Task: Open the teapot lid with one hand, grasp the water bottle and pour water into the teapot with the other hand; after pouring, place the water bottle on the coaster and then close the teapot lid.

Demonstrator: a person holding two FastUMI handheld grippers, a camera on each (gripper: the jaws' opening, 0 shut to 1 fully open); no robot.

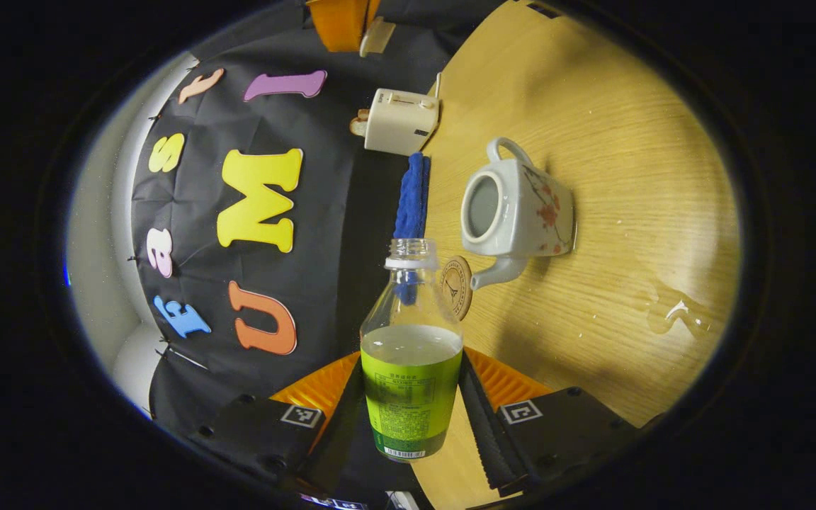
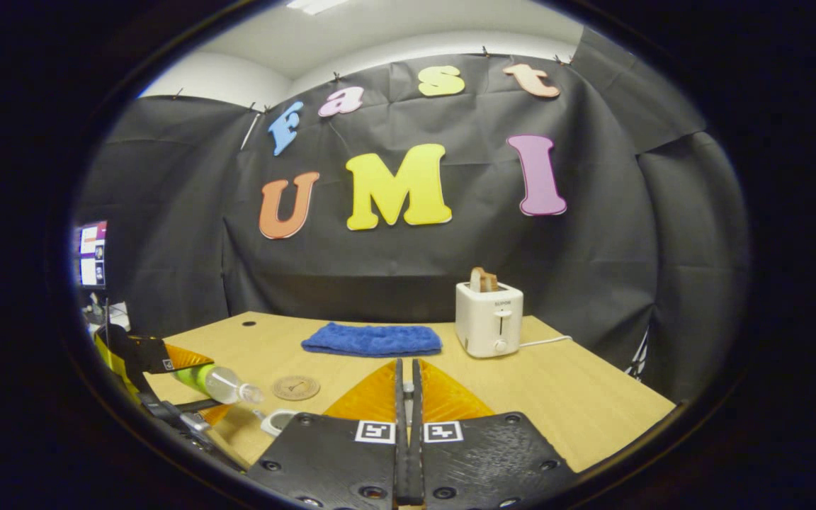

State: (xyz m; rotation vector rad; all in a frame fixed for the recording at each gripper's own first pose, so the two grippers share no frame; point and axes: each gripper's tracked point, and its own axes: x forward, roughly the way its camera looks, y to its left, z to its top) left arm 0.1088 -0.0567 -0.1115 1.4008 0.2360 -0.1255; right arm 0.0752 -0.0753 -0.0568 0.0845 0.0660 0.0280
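left gripper [image 1: 408, 418] pinches the water bottle [image 1: 411, 368], tipped toward the teapot [image 1: 518, 209] just ahead, lid off; right gripper [image 2: 408, 425] pressed together, lid between the fingers can't tell; bring neck over the opening, tilt slowly; coaster [image 1: 457, 287] beside the spout

The water bottle [image 1: 411, 368] is clear plastic with a white neck ring and a bright yellow-green label that darkens to deeper green at its base, and the liquid inside looks pale and cloudy. The teapot [image 1: 521, 209], at about two o'clock from the bottle, is glossy white with a spray of red-pink blossoms on thin dark twigs, while the coaster [image 1: 459, 287] is tan with a dark ring and a small dark emblem at its middle. The table [image 1: 592, 127] is light yellow wood with fine grain, the folded towel [image 2: 372, 339] is deep blue, and the toaster [image 2: 489, 319] at its three o'clock is cream-white with brown toast in the slot.
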